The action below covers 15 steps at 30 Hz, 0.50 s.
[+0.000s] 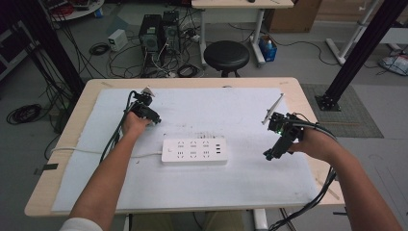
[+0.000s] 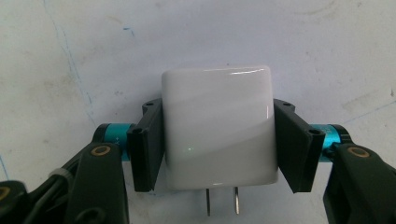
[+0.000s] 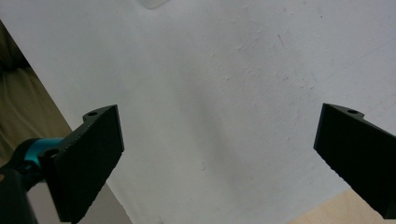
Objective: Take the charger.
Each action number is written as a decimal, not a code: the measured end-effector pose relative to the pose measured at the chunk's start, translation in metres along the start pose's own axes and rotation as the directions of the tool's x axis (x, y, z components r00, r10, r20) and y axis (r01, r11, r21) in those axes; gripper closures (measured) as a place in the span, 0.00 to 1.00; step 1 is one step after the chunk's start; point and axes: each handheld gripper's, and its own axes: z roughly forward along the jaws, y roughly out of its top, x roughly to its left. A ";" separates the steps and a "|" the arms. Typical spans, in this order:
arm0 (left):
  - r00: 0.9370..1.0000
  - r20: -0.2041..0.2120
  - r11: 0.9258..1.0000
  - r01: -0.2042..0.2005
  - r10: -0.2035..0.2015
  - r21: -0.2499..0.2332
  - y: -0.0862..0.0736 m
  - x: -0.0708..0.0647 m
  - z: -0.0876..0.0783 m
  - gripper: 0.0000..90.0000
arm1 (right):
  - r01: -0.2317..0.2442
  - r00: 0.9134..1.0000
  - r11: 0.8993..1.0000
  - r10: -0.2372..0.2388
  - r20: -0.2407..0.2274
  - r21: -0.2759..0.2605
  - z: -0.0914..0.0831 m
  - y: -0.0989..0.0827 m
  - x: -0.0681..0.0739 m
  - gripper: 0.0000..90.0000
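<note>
A: Item 1, left gripper (image 2: 217, 140)?
B: Jaws clenched on the white plug adapter (image 2: 218, 126), 1 pad flat against each side. Its 2 metal prongs (image 2: 222, 202) point back toward the camera in the left gripper view. The adapter sits low over the white mat (image 1: 192, 187), at the mat's far left in the high view.

A: Item 2, right gripper (image 3: 219, 154)?
B: Jaws released, spread wide, nothing between them. Held over the mat's right side, well apart from the adapter.

A: Item 3?
B: White power strip (image 1: 194, 151), lying flat at mid-mat between the 2 grippers, just beside the left hand (image 1: 135, 124). Its cord runs off to the left.

A: Item 4?
B: Light wooden table (image 1: 57, 159) under the mat.
</note>
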 end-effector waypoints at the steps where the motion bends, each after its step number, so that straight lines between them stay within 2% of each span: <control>1: 1.000 0.001 1.000 -0.011 0.011 -0.009 -0.001 0.001 0.000 0.47 | -0.006 1.000 1.000 0.006 0.002 -0.001 0.000 -0.001 0.001 0.01; 4: 1.000 -0.021 1.000 -0.015 0.014 -0.024 -0.003 0.000 -0.002 0.47 | -0.004 1.000 1.000 0.004 0.001 -0.002 0.000 -0.003 0.001 0.01; 5: 1.000 -0.019 0.999 -0.015 0.014 -0.045 -0.004 0.001 -0.007 0.47 | -0.005 1.000 1.000 0.005 0.001 -0.002 0.000 -0.003 0.001 0.01; 6: 1.000 -0.019 0.999 -0.015 0.014 -0.045 -0.004 0.001 -0.007 0.47 | -0.005 1.000 1.000 0.005 0.001 -0.002 0.000 -0.003 0.001 0.01; 11: 0.999 -0.005 0.996 -0.045 0.045 -0.075 -0.007 0.002 -0.024 0.47 | -0.011 1.000 1.000 0.011 0.009 0.000 0.001 -0.007 0.003 0.01; 15: 0.997 0.037 0.991 -0.058 0.063 -0.121 -0.012 0.002 -0.044 0.47 | -0.011 1.000 1.000 0.011 0.018 -0.006 0.001 -0.009 0.004 0.01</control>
